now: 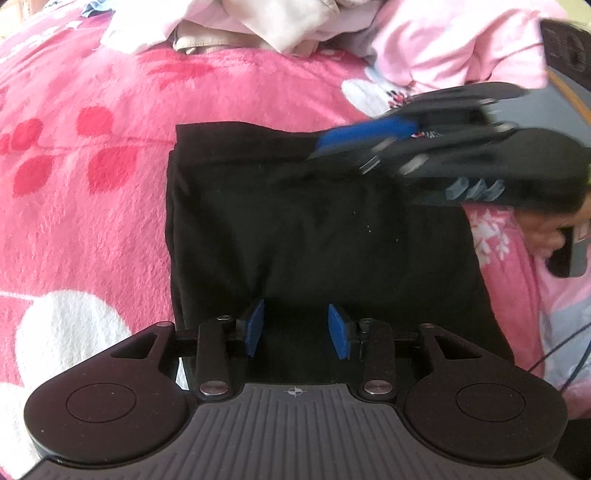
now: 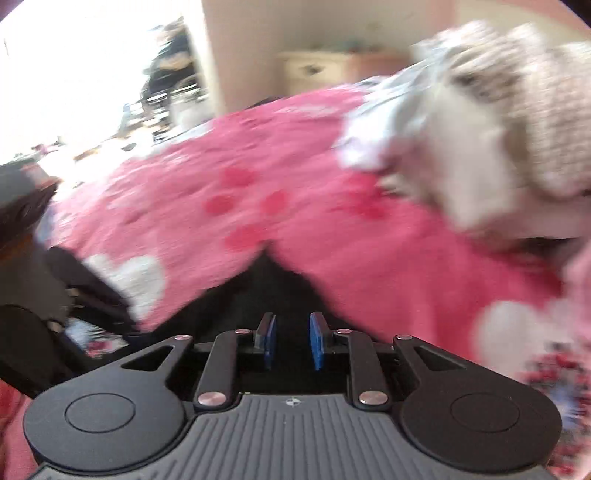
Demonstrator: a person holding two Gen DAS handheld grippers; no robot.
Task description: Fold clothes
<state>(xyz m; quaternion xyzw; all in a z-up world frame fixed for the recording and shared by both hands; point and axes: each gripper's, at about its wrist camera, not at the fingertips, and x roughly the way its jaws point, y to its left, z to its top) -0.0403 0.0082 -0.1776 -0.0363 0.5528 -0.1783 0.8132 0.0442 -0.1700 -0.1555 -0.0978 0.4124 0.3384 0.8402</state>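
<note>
Black garment point(image 1: 317, 229) lies folded into rectangle on pink blanket point(image 1: 92, 206), directly ahead of left gripper point(image 1: 295, 328). Left gripper: blue pads apart, released, nothing between them. Right gripper point(image 1: 354, 142) blurred, over far right corner of garment; own view shows pads point(image 2: 317, 341) apart, nothing held. Pile of pale clothes point(image 1: 258, 26) at far edge of blanket. Hand point(image 1: 546, 232) on right handle.

Both wrist views low, sharing blanket point(image 1: 92, 221)
</note>
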